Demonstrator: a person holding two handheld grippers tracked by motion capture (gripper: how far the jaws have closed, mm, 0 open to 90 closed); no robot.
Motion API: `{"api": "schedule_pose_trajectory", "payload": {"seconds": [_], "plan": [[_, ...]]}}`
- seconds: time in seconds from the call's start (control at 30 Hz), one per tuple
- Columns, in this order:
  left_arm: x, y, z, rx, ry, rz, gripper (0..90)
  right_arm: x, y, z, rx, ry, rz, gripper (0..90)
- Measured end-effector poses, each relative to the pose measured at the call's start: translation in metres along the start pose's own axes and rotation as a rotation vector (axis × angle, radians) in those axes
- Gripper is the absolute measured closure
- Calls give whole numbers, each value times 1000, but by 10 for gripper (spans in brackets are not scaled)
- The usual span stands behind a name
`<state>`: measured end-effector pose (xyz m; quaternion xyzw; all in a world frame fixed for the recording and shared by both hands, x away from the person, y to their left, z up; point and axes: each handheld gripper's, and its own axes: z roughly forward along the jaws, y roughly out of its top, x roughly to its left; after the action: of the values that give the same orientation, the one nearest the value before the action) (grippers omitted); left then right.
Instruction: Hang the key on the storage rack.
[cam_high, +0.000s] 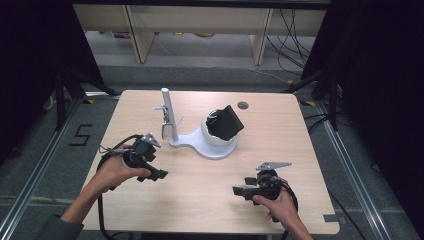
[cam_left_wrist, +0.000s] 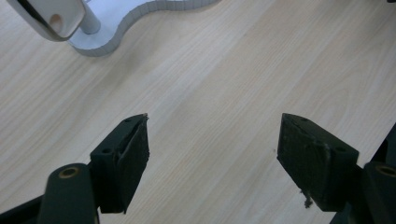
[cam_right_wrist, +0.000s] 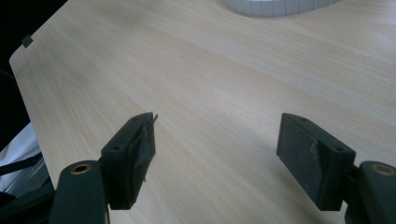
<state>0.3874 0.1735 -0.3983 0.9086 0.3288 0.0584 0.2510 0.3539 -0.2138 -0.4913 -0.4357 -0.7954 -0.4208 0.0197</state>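
A white stand (cam_high: 192, 142) sits mid-table, with an upright post (cam_high: 168, 112) on its left and a round white cup (cam_high: 215, 137) on its right. A black boxy object (cam_high: 227, 122) rests tilted in the cup. My left gripper (cam_high: 156, 175) hovers over the table to the front left of the stand; its jaws are open with only bare wood between them (cam_left_wrist: 215, 121). The stand's base edge (cam_left_wrist: 116, 32) lies just beyond. My right gripper (cam_high: 241, 186) is near the front right, pointing left. It is open and holds nothing (cam_right_wrist: 217, 119), and the base rim (cam_right_wrist: 280, 5) is far ahead of it.
The wooden table (cam_high: 280, 150) has a small dark round grommet (cam_high: 243, 105) near its back edge. Black curtains flank both sides, and wooden shelf legs and cables stand behind. A floor rail and a tape mark (cam_high: 80, 135) lie to the left.
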Motion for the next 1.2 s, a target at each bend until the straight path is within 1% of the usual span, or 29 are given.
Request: {"api": "schedule_pose_trajectory", "payload": {"seconds": [0.03,0.07,0.13,0.17,0.2,0.23,0.27,0.37,0.47,0.5,0.53,0.57,0.6,0.7,0.8,0.83,0.87,0.9,0.93,0.97,1.0,1.03,1.07,1.1,1.17,1.2], "plan": [[0,0,0,0,0,0,246,0,0,0,0,0,0,291],[-2,-1,1,-1,-1,-5,246,0,0,0,-2,10,3,291],[-4,-4,3,-8,-9,0,243,0,0,0,-5,10,-2,287],[-5,-4,4,-14,-11,0,241,1,0,1,-13,22,4,285],[-6,-5,5,-18,-16,0,241,1,0,1,-13,23,2,284],[-7,-6,5,-19,-14,5,240,-1,0,1,-16,16,-19,283],[-8,-7,5,-15,-11,8,239,-1,0,1,-17,21,-18,281],[-10,-10,7,-30,-18,-1,234,0,0,1,-11,12,-23,276],[-11,-13,10,-38,-22,3,232,0,0,1,-12,10,-24,270],[-12,-14,11,-39,-26,1,231,2,0,1,-6,13,-6,269],[-13,-16,13,-41,-22,-4,227,2,1,1,-10,7,-14,266],[-13,-18,14,-36,-28,3,221,2,1,2,-13,17,-14,266],[-13,-19,15,-33,-29,5,218,1,1,2,-15,12,-27,266],[-15,-23,18,-43,-20,0,213,0,2,3,-19,22,-27,266],[-18,-27,21,-53,-17,7,204,0,2,2,-23,19,-25,266],[-19,-29,23,-60,-13,-1,201,1,2,3,-23,15,-24,265],[-19,-31,24,-55,-16,10,197,1,2,3,-21,18,-26,266],[-21,-32,26,-61,-14,3,194,2,2,3,-16,11,-29,265],[-21,-34,27,-58,-12,17,193,2,2,4,-17,25,-28,265],[-22,-35,28,-60,-9,16,190,6,2,4,-10,28,8,266],[-23,-36,30,-66,-3,15,187,6,2,4,-10,28,1,266],[-24,-37,31,-65,-7,18,185,6,2,5,-10,28,-8,266],[-25,-38,32,-67,-7,23,183,6,2,4,-7,15,-15,265],[-26,-39,33,-76,-7,14,183,4,2,4,-12,4,-38,266],[-29,-41,36,-81,-5,15,180,5,2,4,-11,6,-37,266],[-30,-42,36,-75,-11,22,180,7,2,4,-9,9,-17,266]]}}
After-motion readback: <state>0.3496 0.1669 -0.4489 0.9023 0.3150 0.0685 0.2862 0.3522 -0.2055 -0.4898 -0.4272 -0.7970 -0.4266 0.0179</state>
